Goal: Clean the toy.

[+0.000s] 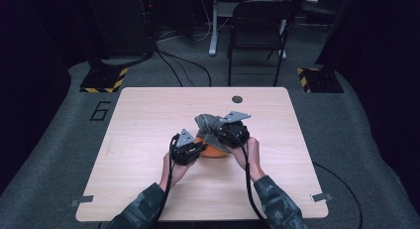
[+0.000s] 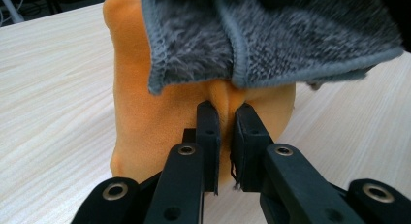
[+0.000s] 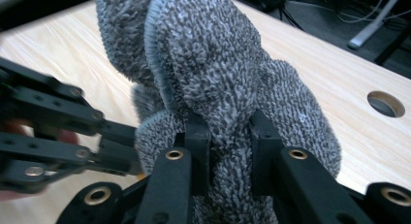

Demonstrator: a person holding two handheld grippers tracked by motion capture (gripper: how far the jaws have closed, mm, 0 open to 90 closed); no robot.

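Looking down from the high view, both grippers meet near the middle of the table (image 1: 148,115): the left gripper (image 1: 197,148) points right into an orange cloth (image 1: 214,150), and the right gripper (image 1: 229,135) sits just behind it with a grey towel (image 1: 208,124) bunched against it. The towel lies partly over the orange cloth, the two hands close together. Bare wood lies open on every side, and the edges and the round hole (image 1: 237,99) are well off.

In the left gripper view, the left gripper (image 2: 227,118) has its jaws nearly together, pinching a small fold of the orange cloth (image 2: 160,122), which stands up straight ahead. The towel (image 2: 271,35) hangs over its top, in front of and above the jaws.

In the right gripper view, the right gripper (image 3: 228,132) is clamped on a thick wad of towel (image 3: 208,69) rising upward from the jaws. The left gripper's arms (image 3: 53,122) come in from the left, just beside. Separating the two cloths would likely mean lifting the towel up and away toward the hole (image 3: 386,104), where room is free.
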